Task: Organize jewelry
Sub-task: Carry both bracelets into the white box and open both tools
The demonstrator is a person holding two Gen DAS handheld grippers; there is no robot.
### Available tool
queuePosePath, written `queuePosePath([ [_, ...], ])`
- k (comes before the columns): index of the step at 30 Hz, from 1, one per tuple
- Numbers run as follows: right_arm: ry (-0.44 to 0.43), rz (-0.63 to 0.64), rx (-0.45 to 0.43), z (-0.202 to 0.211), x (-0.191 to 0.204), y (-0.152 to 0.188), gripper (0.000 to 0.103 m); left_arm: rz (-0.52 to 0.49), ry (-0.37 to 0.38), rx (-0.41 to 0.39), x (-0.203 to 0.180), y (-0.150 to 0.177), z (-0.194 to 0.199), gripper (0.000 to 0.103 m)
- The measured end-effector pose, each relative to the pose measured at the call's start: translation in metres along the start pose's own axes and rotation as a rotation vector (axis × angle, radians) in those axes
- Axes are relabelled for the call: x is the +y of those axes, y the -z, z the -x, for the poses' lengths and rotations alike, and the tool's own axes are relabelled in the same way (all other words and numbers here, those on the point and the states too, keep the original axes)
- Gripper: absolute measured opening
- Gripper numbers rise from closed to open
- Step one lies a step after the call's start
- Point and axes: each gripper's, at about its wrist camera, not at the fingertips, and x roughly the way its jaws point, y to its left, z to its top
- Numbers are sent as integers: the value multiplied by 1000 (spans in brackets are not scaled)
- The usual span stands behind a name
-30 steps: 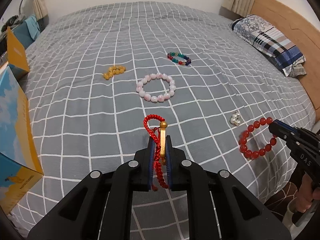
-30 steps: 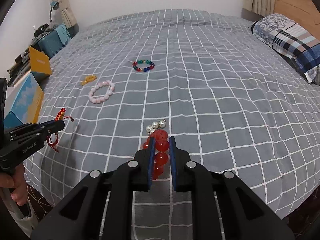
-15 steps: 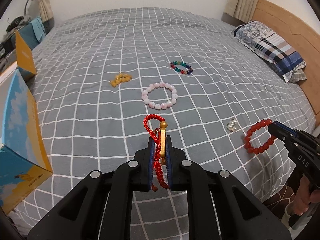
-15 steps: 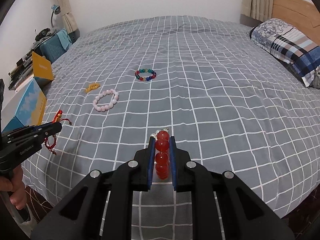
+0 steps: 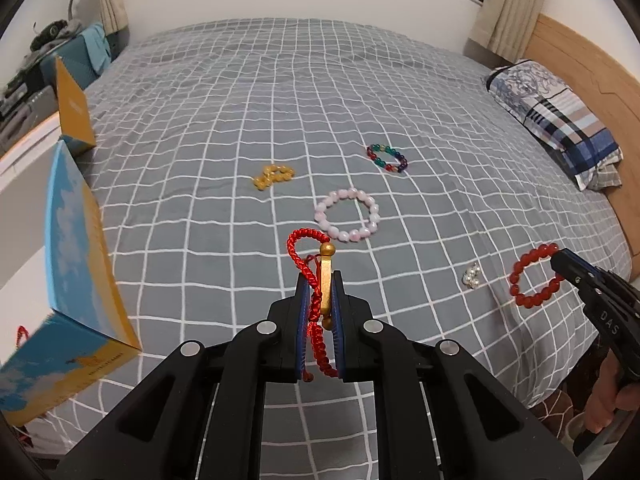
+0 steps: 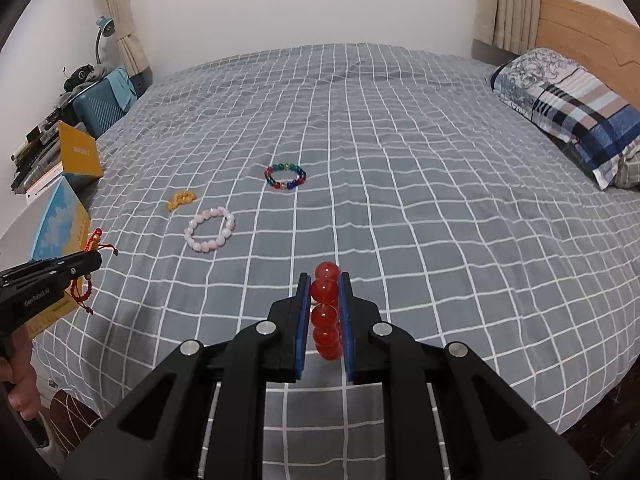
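Left wrist view: left gripper (image 5: 320,300) jaws clamp red cord bracelet (image 5: 310,264), right gripper (image 6: 325,300) jaws clamp red bead bracelet (image 6: 326,312), both mid-carry; next probably drop into blue box (image 5: 68,280) left of jaws.

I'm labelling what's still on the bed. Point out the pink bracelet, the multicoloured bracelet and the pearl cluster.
pink bracelet (image 5: 347,215): left wrist view, far bead arc.
multicoloured bracelet (image 6: 285,176): right wrist view, near bead arc.
pearl cluster (image 5: 472,276): left wrist view, middle pearls.

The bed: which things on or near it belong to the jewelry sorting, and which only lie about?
Job:
left gripper shut on red cord bracelet
right gripper shut on red bead bracelet
pink bead bracelet
multicolour bead bracelet
yellow bead bracelet
pearl cluster
blue and yellow box, probably

Lying about:
pillow
desk lamp
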Motion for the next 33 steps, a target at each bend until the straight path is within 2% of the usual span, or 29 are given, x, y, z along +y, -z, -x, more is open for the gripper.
queuePosePath([
  [5,28,25,-32,7,12,-17,13,29,-57,-19,11,-14,15,10],
  [15,-25,51,-83,23,65,-72,13,92,-137,-95,55,-41,67,10],
  [19,-74,94,-99,31,108,-93,13,130,-171,-109,85,-45,85,10],
  [22,-120,143,-118,38,153,-108,13,161,-209,-118,112,-45,100,10],
  [28,-220,228,-134,49,240,-116,13,243,-293,-139,178,-34,136,10],
  [33,-310,310,-135,56,322,-108,13,315,-366,-159,235,-14,165,11],
])
